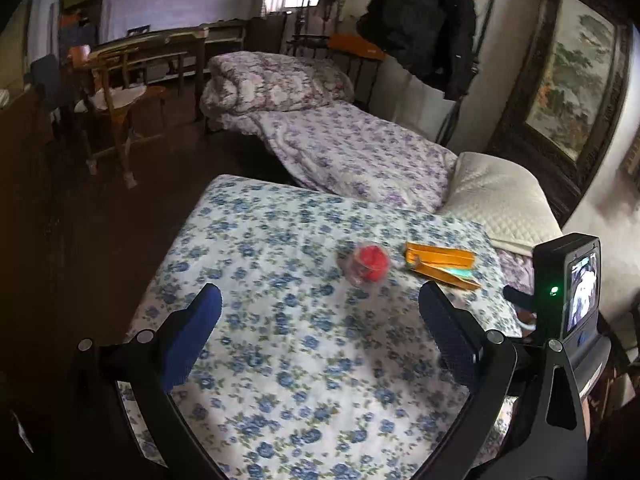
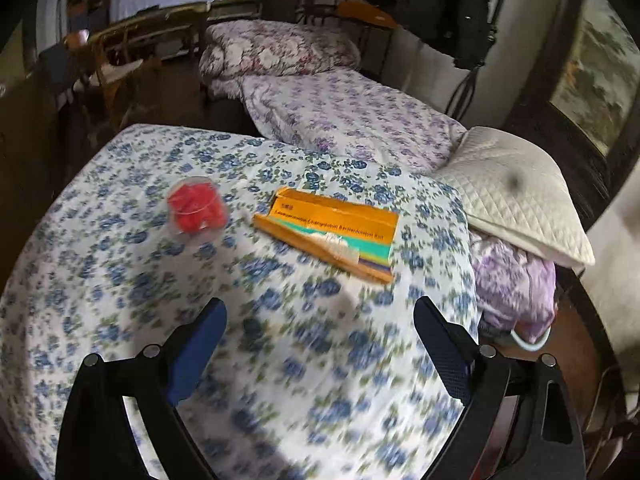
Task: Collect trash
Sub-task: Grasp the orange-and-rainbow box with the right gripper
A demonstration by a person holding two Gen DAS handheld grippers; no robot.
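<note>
From my left gripper [image 1: 320,316], fingers spread wide and holding nothing, I look over a table under a blue-flowered cloth [image 1: 280,360]. At far left a wooden chair [image 1: 112,104] stands on the dark floor. Ahead of the gripper and slightly right lies a clear cup [image 1: 366,266] stuffed with something red, on its side on the cloth. Just right of it, apart from it, rests a flattened orange box [image 1: 440,266]. Beyond the table, a bed with a purple-flowered quilt [image 1: 352,152] runs back toward a window; a white pillow [image 1: 496,196] sits at the table's right corner. A dark coat [image 1: 424,20] hangs on the wall, with a framed painting [image 1: 572,80] further right. At far right edge I see part of my other gripper's body, its small screen lit.

My right gripper [image 2: 320,332] also has its 2 fingers spread and empty above the cloth [image 2: 120,280]. Here the cup [image 2: 196,208] lies to the left, the box [image 2: 332,228] near centre, well ahead of the fingertips, and the pillow [image 2: 512,200] at right. The near cloth is blurred.
</note>
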